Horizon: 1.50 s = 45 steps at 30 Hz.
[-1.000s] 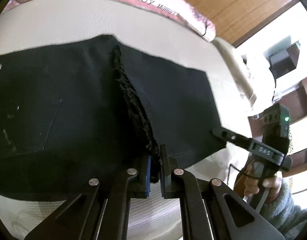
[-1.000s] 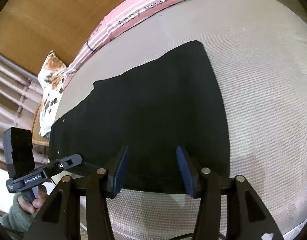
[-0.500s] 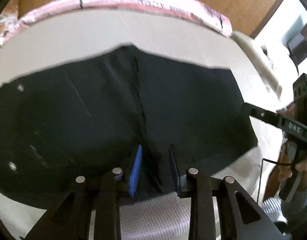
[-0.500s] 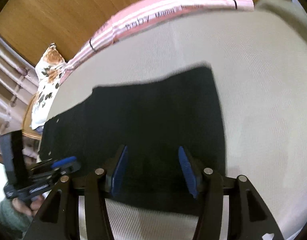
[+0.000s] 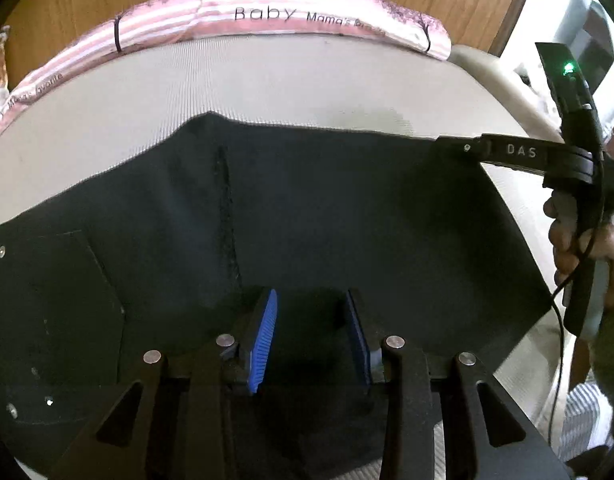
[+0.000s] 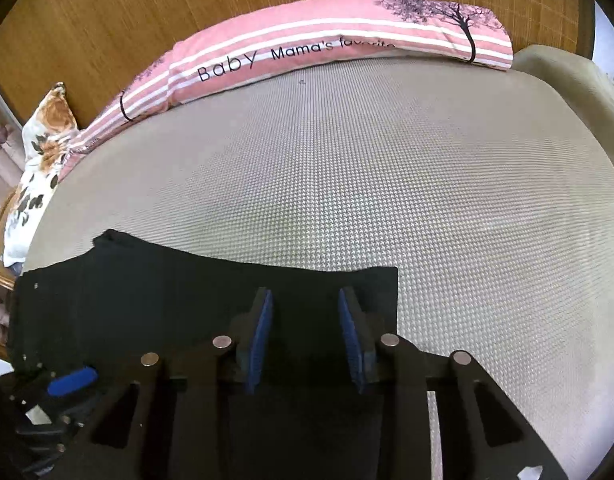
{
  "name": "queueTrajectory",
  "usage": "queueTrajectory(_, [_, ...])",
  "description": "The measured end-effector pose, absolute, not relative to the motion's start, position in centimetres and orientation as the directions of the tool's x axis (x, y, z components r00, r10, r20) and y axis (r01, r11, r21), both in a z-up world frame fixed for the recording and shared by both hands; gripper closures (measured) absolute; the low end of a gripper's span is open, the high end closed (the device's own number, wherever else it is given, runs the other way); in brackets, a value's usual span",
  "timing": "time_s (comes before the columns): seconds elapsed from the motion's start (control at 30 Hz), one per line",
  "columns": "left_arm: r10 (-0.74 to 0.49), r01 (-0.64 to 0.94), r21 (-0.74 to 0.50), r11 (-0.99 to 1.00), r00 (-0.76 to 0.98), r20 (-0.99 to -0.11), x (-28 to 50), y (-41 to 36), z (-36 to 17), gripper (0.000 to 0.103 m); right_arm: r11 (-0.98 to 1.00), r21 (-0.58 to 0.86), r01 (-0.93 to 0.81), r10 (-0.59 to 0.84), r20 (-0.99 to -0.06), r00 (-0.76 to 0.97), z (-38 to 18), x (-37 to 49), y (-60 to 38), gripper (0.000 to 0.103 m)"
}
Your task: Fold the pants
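Since a second ago the left gripper (image 5: 309, 334) has let go the pants (image 5: 347, 208), jaws opening empty above flat black cloth, while the right gripper (image 6: 305, 334) narrows, gripping nothing, near the hem's straight edge beside bare textured mattress (image 6: 387, 168).

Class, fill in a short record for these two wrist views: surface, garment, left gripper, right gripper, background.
surface: grey textured mattress
garment: black pants lying flat on it
left gripper: jaws opening, over the pants, pads apart
right gripper: jaws closing, over the pants near their edge
background: pink striped pillow along a wooden wall
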<state>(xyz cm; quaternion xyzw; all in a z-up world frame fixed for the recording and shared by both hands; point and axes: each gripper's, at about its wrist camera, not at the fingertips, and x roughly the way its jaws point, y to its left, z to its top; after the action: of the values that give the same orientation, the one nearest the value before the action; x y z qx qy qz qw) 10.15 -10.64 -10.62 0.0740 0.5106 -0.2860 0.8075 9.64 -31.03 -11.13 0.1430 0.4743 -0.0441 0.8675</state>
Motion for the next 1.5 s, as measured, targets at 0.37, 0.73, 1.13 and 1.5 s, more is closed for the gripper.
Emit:
queueTrajectory(0.37, [-0.331, 0.502, -0.119, 0.857, 0.358, -0.873, 9.5, -10.0, -10.4, 0.053, 0.945, 0.239, 0.224, 0.089, -0.845, 0.528, -10.9, 5.4, -30.2, 0.069])
queueTrajectory(0.73, [-0.219, 0.383, -0.028, 0.923, 0.467, -0.857, 7.2, -5.5, -8.3, 0.048, 0.945, 0.237, 0.225, 0.098, -0.863, 0.496, -11.1, -0.9, -27.0, 0.063])
queueTrajectory(1.13, [-0.268, 0.160, -0.217, 0.963, 0.492, -0.828, 6.7, 5.4, -5.5, 0.045, 0.963, 0.253, 0.099, 0.181, -0.870, 0.458, -11.1, -0.9, -20.5, 0.059])
queueTrajectory(1.5, [-0.294, -0.200, -0.460, 0.865, 0.542, -0.787, 5.4, 18.3, -5.9, 0.045, 0.947, 0.313, -0.074, 0.316, -0.861, 0.400, -11.1, 1.6, -12.7, 0.056])
